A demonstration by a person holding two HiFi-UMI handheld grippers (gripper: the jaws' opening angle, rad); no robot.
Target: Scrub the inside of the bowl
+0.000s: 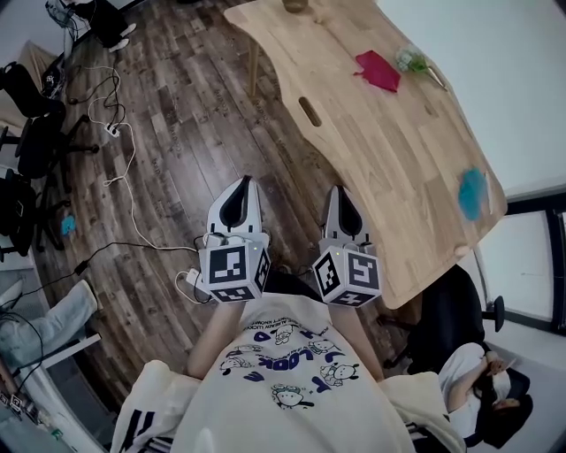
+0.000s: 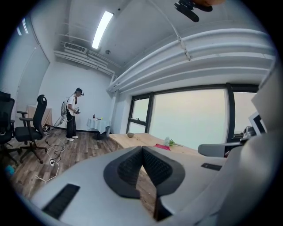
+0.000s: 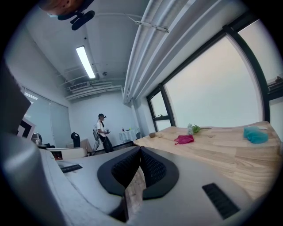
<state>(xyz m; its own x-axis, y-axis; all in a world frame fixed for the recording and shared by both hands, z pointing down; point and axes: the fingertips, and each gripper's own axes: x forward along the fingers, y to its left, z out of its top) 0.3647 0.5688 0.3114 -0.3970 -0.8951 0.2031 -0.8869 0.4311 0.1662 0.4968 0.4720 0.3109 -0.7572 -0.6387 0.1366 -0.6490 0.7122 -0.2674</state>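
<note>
The bowl stands at the far end of the worktop. The top edge of the head view cuts off all but its near rim, and in both gripper views it is too small to show its inside. A blue thing near the worktop's right edge is blurred beyond telling what it is. The green and white thing just beside the red cloth is too small to name. The hands holding the left tool and right tool are hidden under the marker cubes.
</note>
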